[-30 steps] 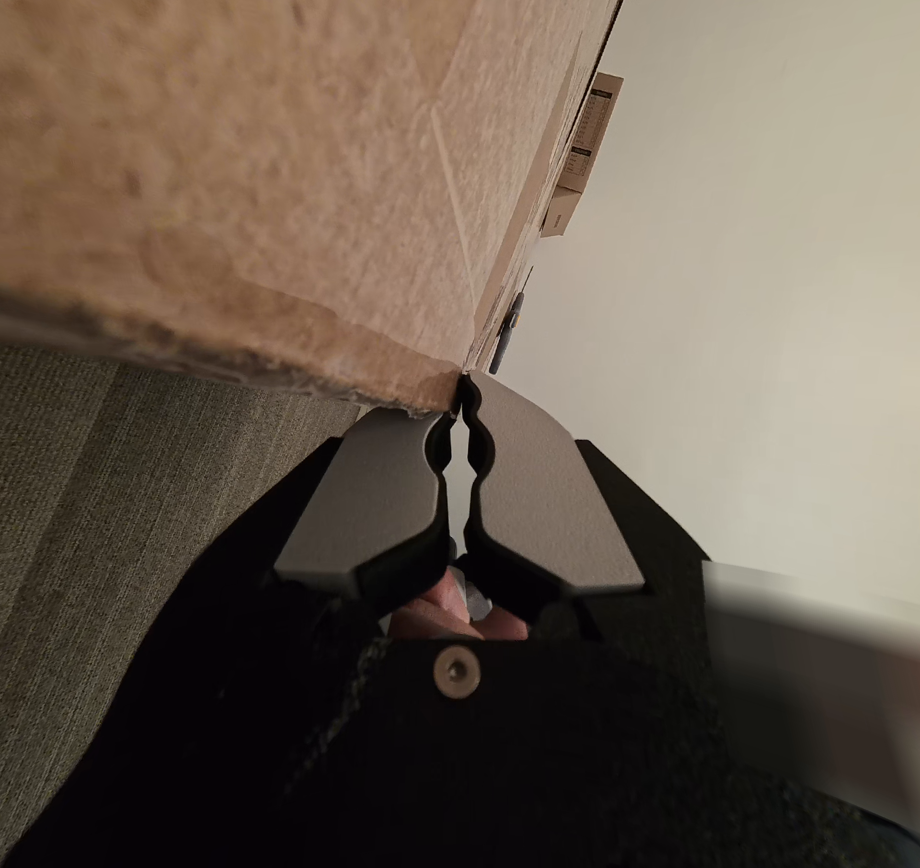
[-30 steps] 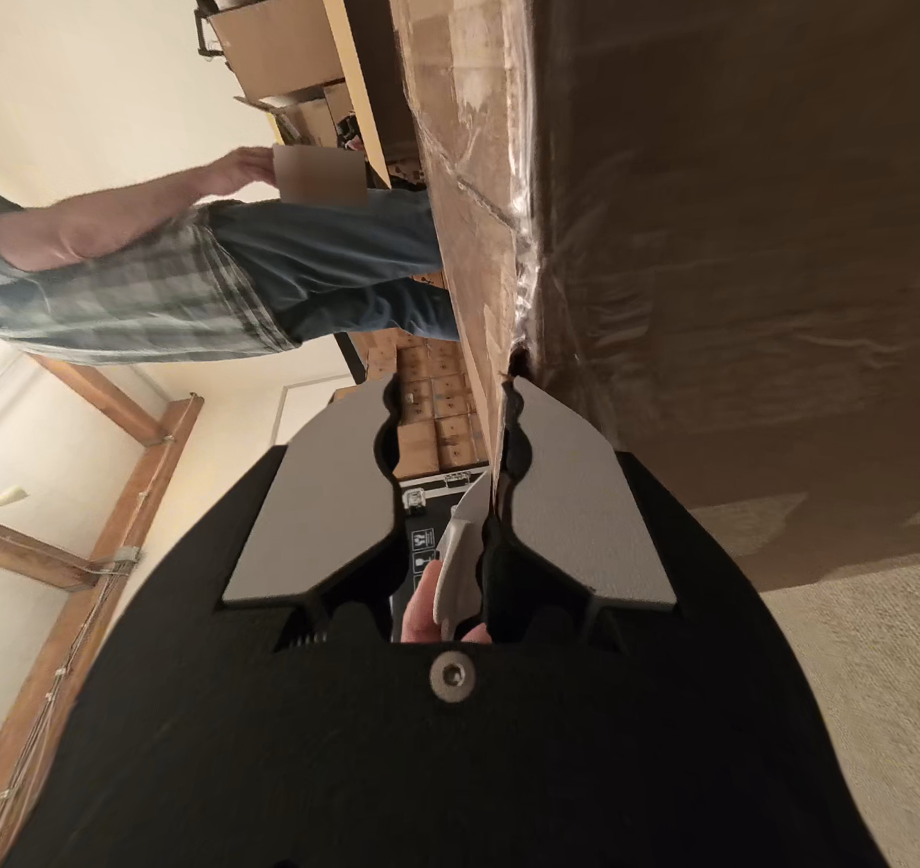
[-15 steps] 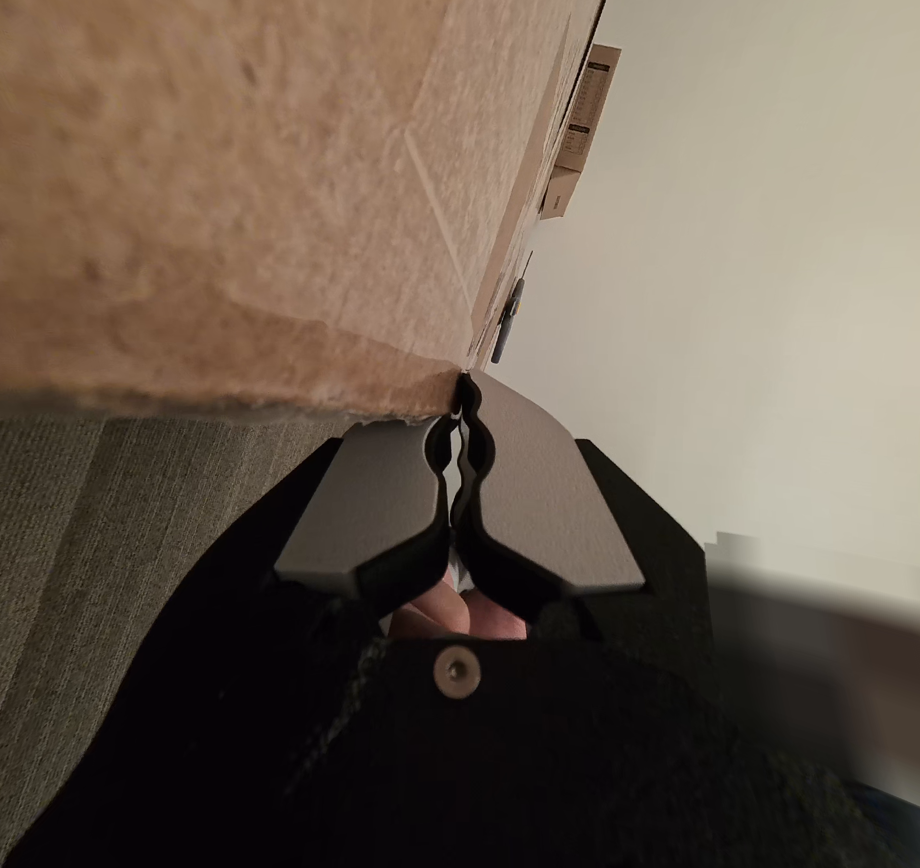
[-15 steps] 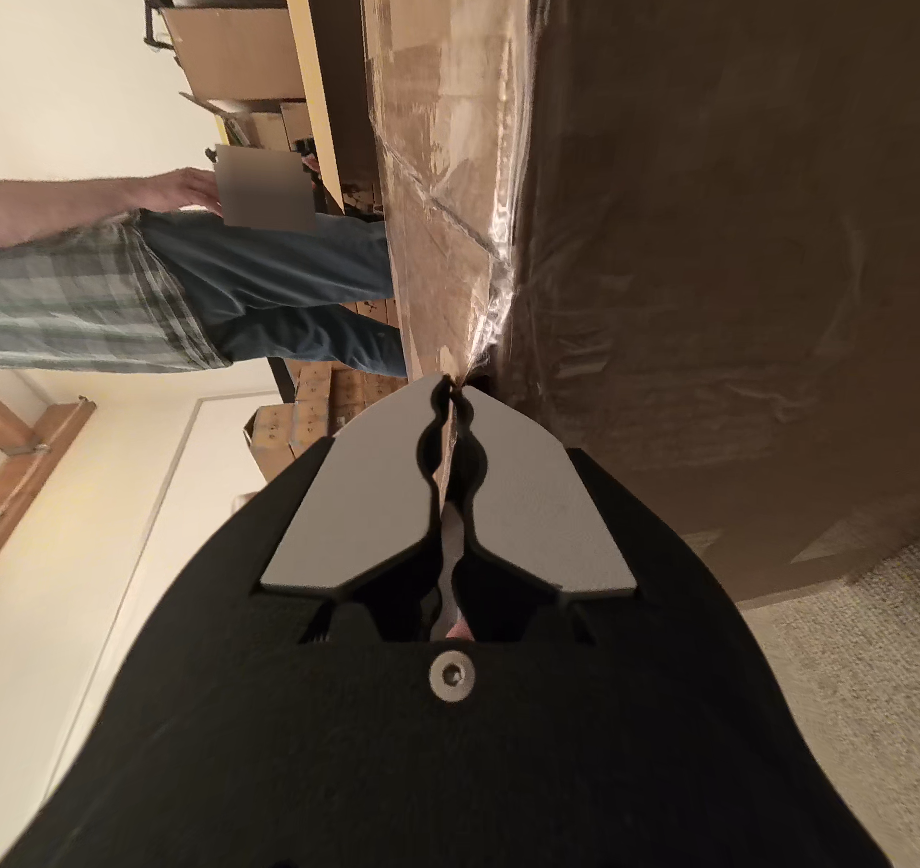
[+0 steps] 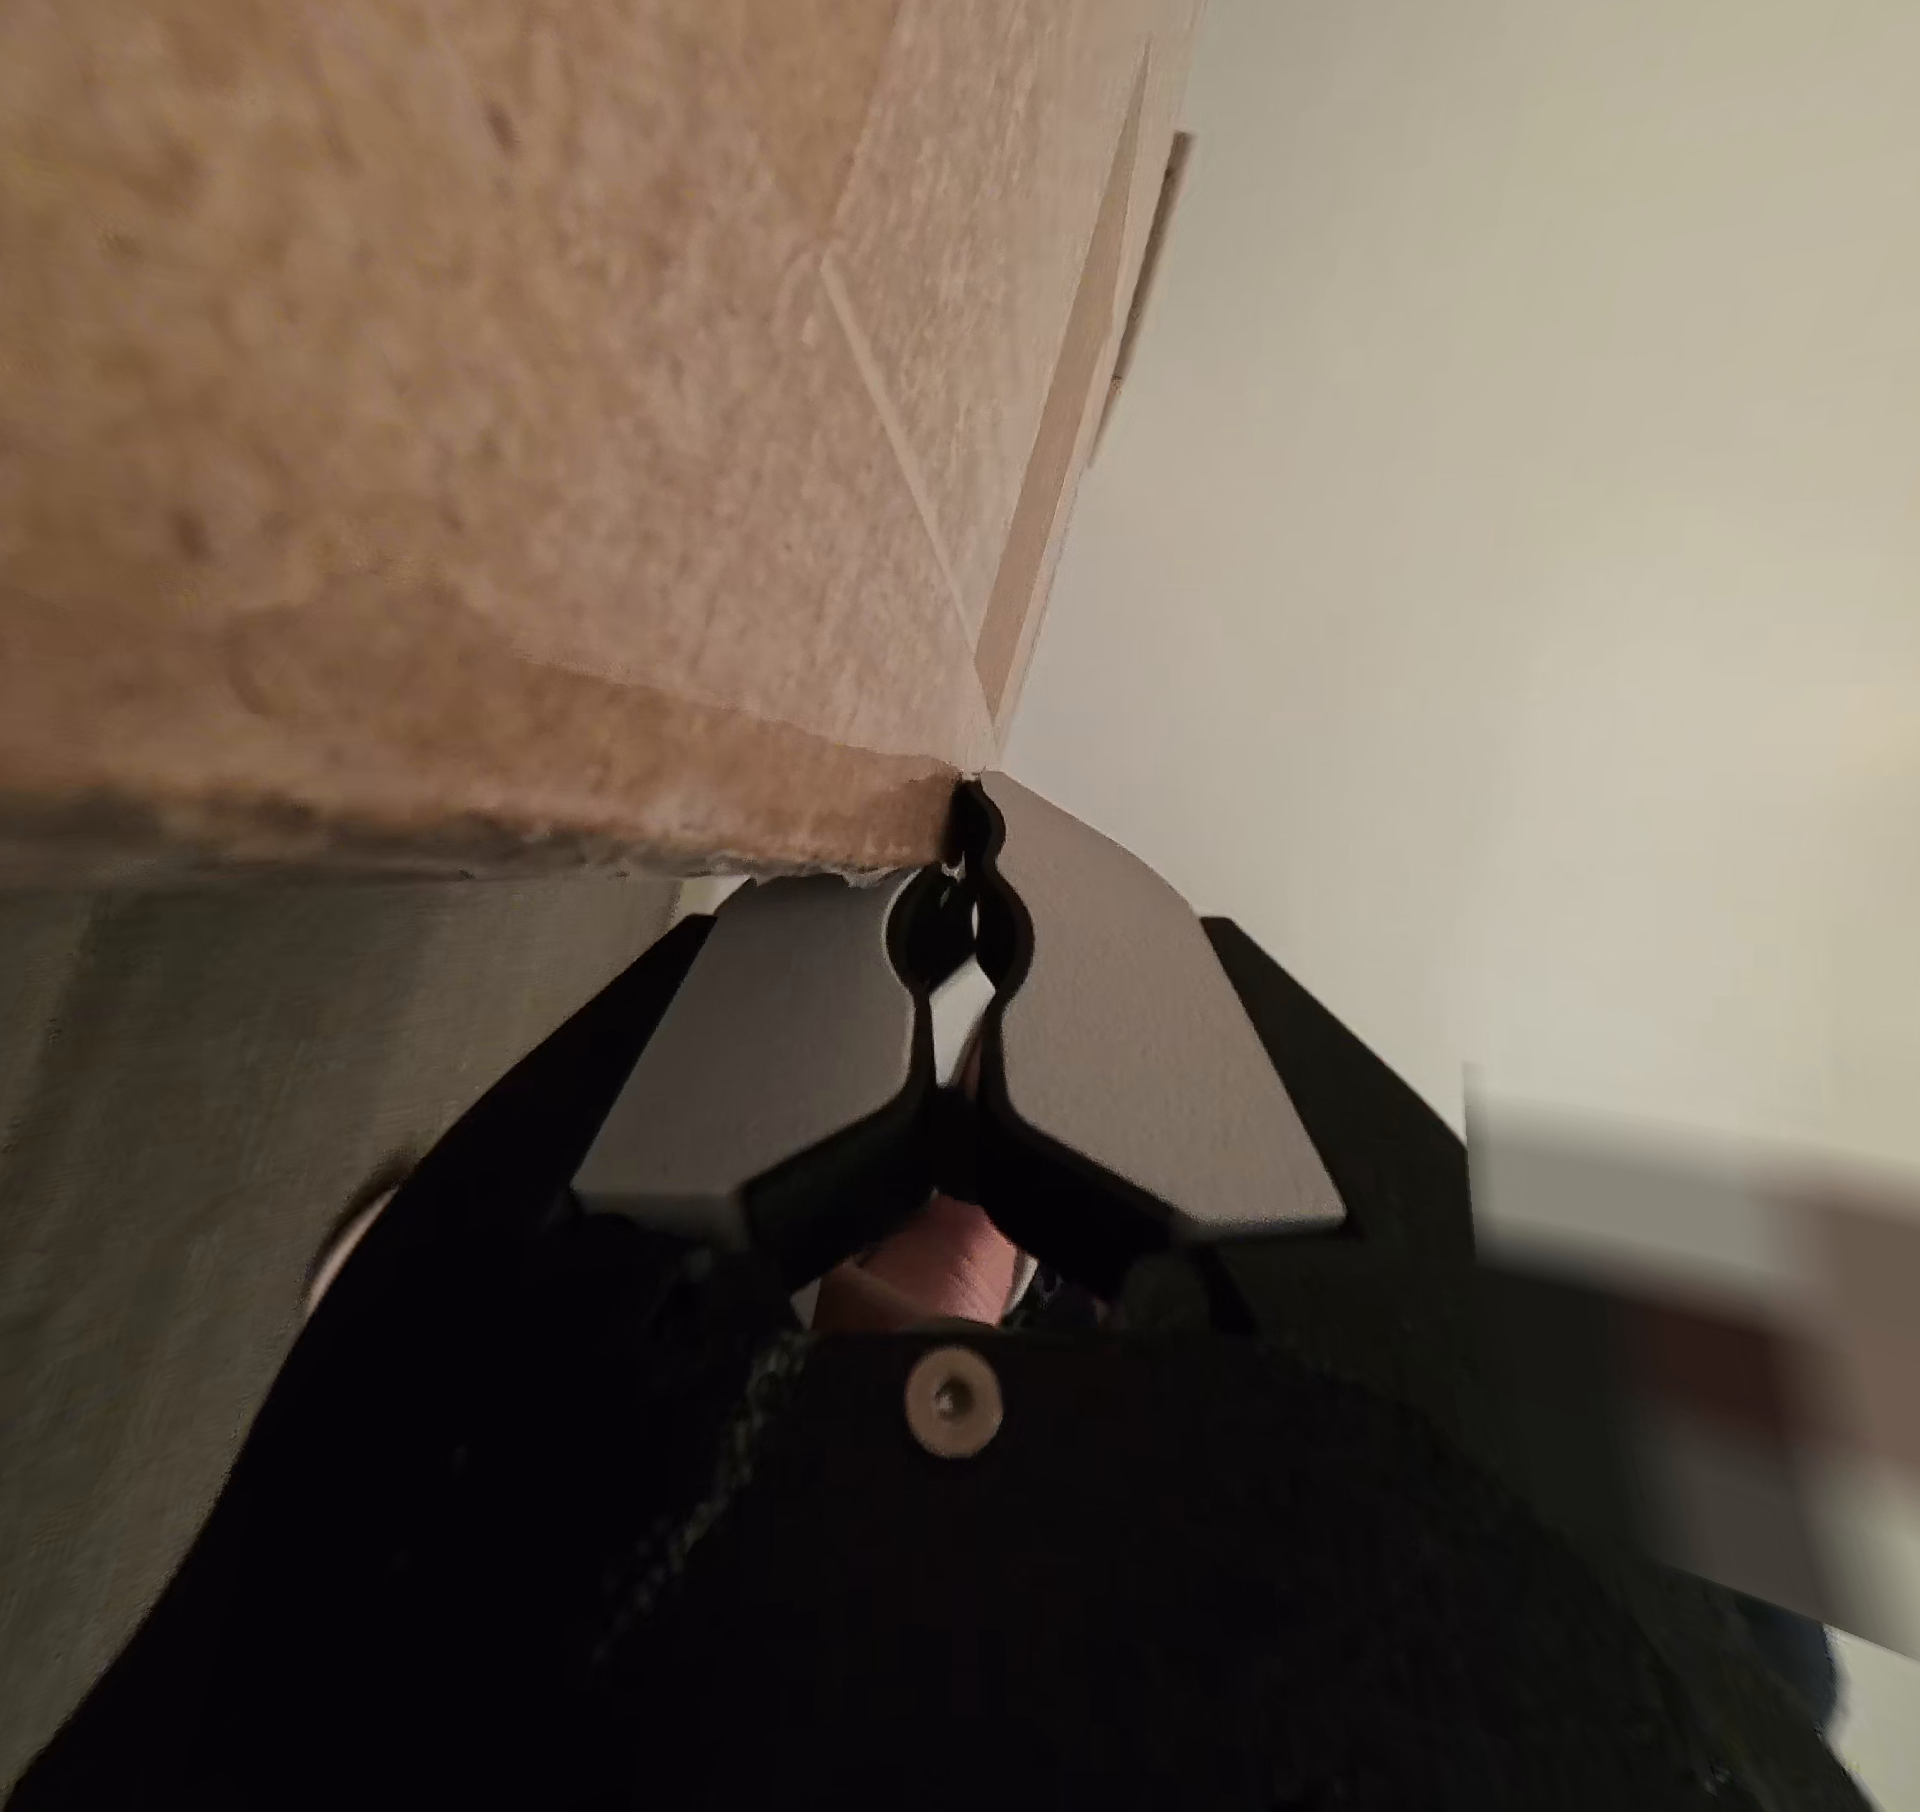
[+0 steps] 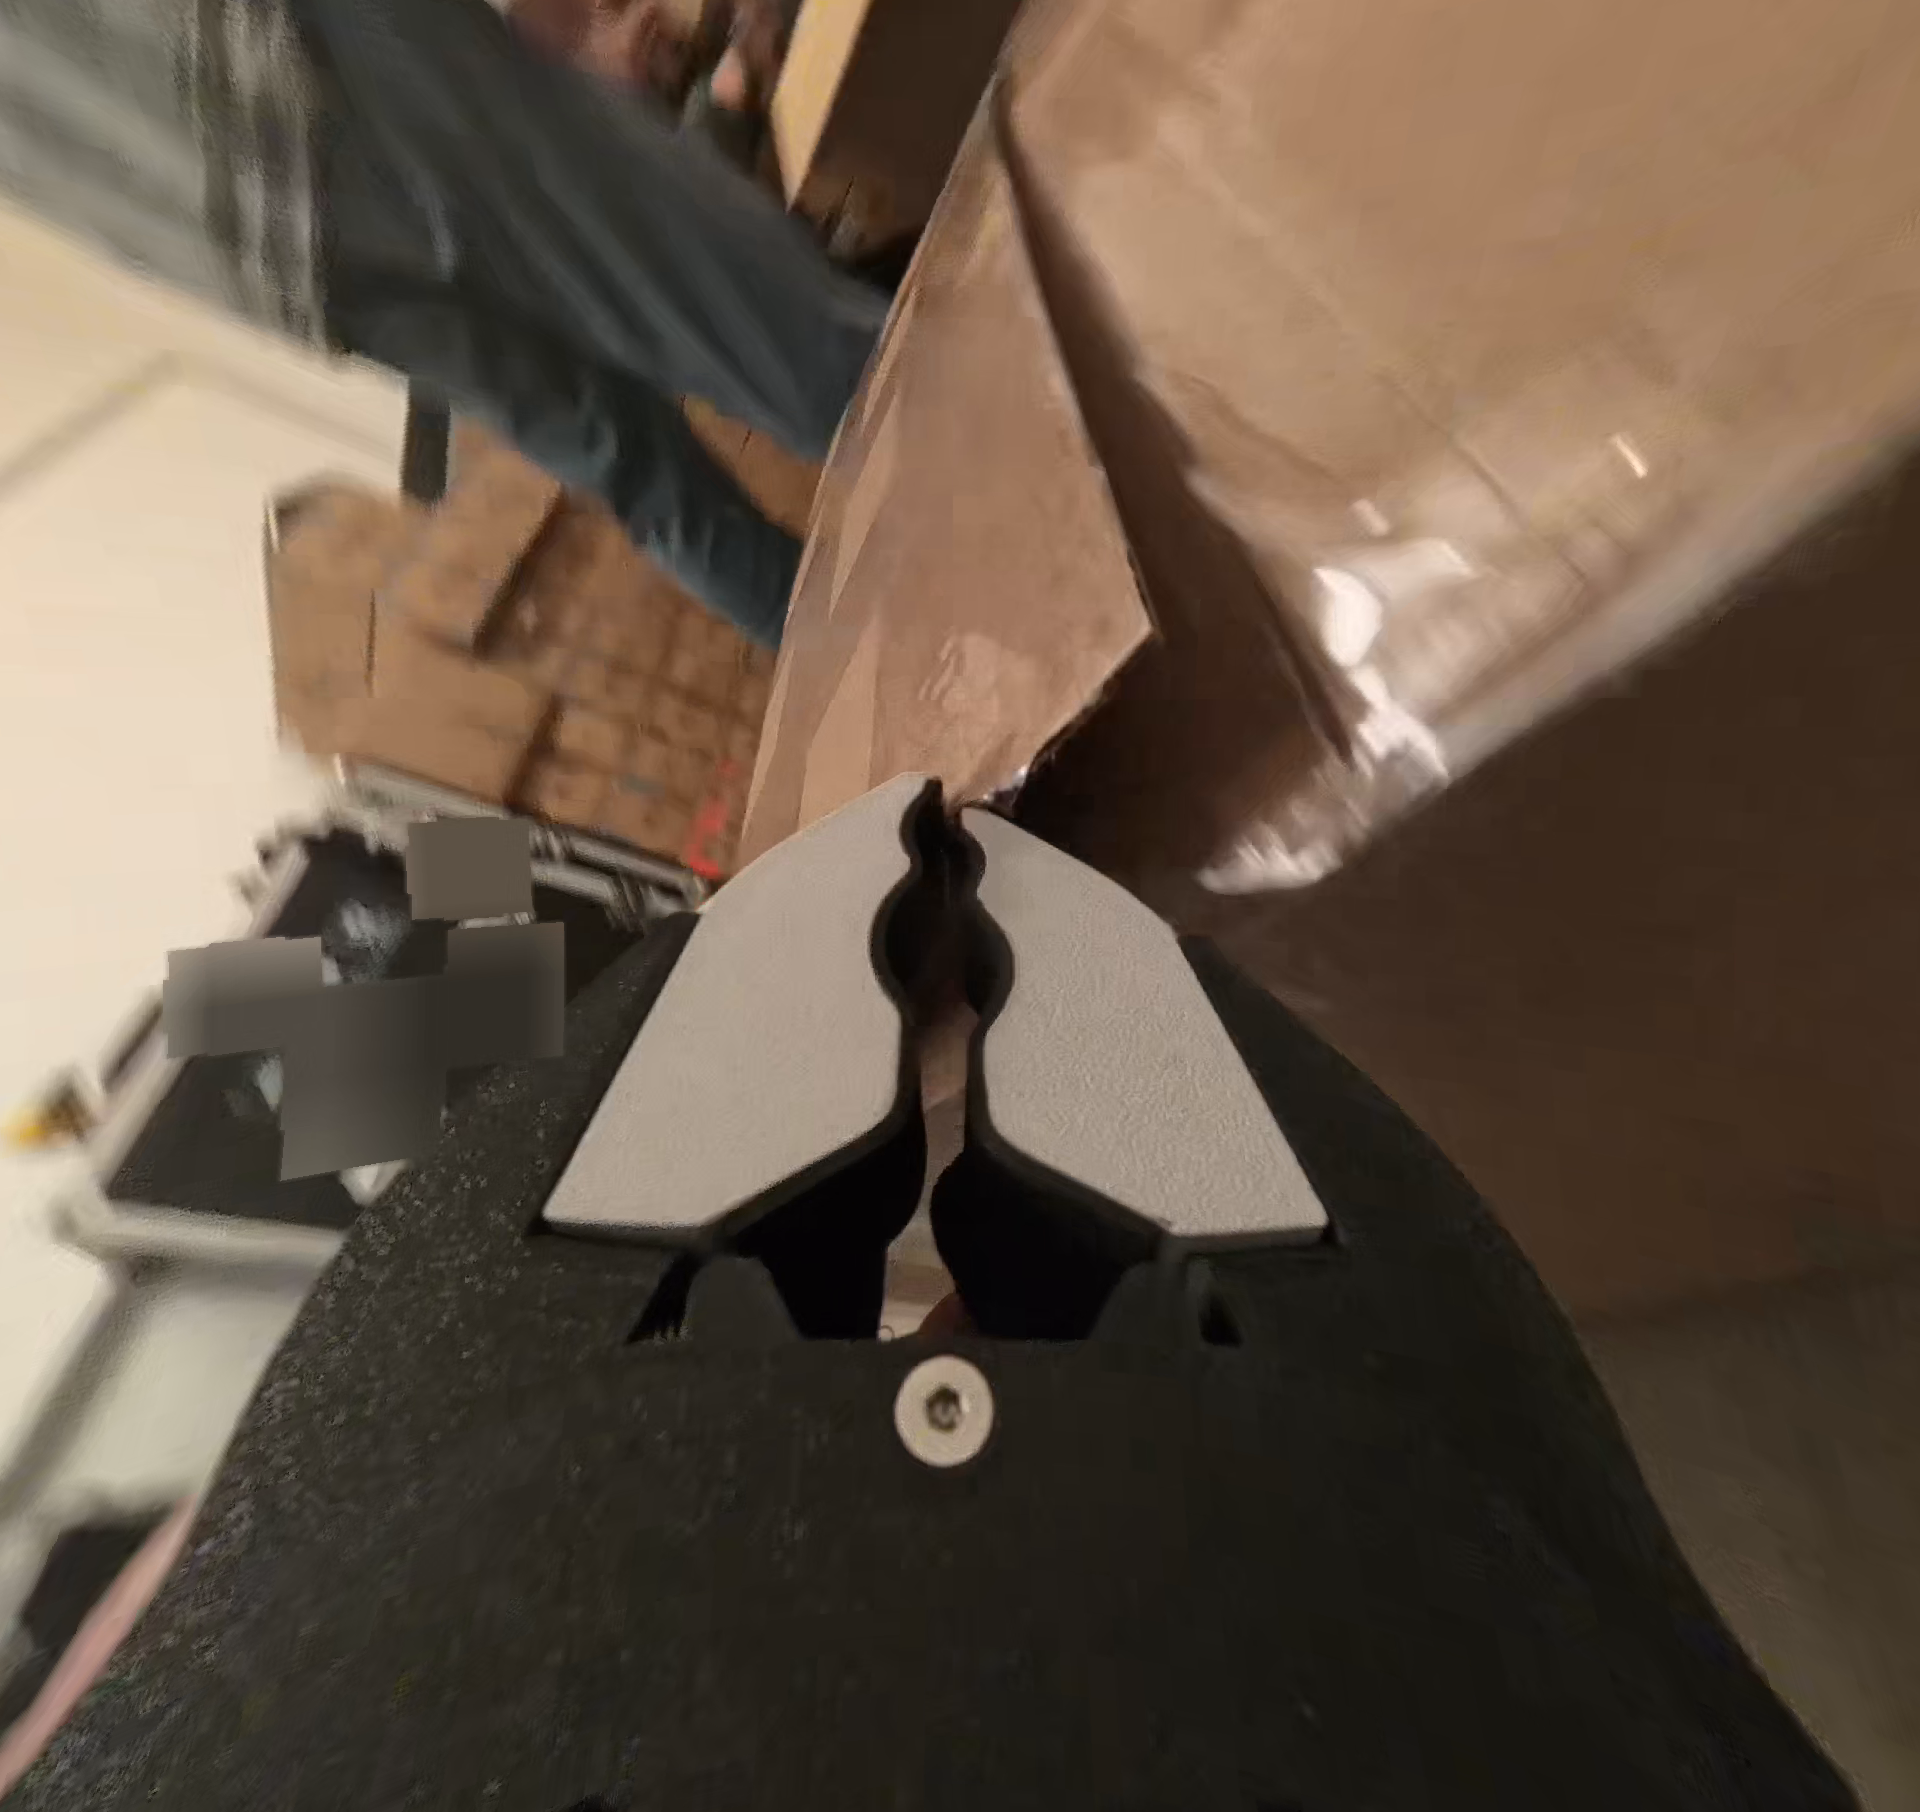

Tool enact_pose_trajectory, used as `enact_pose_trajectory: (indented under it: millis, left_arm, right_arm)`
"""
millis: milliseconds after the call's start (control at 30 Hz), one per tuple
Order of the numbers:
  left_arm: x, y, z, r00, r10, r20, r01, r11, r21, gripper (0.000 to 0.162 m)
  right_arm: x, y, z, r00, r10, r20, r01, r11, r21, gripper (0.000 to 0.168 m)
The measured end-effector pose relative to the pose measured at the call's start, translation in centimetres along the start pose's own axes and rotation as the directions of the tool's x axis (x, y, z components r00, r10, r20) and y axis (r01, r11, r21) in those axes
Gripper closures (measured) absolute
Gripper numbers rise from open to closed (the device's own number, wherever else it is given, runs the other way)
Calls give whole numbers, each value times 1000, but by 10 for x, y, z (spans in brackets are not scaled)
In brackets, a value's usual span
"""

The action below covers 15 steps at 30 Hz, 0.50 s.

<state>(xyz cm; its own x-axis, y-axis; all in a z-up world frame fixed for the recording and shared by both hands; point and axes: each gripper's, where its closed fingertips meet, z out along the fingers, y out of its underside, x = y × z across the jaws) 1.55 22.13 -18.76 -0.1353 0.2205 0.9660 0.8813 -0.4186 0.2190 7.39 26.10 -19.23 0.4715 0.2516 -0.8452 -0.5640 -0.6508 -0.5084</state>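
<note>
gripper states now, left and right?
Left gripper: shut, tips at the corner edge of the tan cardboard box; grip unclear.
Right gripper: shut, tips at the plastic-wrapped brown cardboard box; grip unclear.

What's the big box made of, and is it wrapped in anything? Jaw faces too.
Box: corrugated cardboard by the look, matte tan, fibrous torn edge. In the right wrist view its side shows glossy wrinkled glare, probably clear plastic film. Left gripper and right gripper: jaw faces matte grey, finely textured, likely plastic.
</note>
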Motion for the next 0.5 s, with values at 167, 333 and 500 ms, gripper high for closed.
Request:
enact_pose_trajectory:
  millis: [167, 333, 500]
  left_arm:
    - [10, 2, -6, 997, -80, -15, 80, 997, 6, 162]
    - [43, 3, -20, 972, -120, -202, 129, 991, 34, 162]
    - [63, 2, -32, 909, -238, -343, 251, 968, -5, 162]
  right_arm:
    - [-16, -1, -6, 996, -90, 13, 90, 991, -94, 168]
    - [-63, -13, -12, 960, -267, 89, 275, 956, -101, 168]
    - [-91, -14, -16, 975, -206, 88, 213, 973, -84, 168]
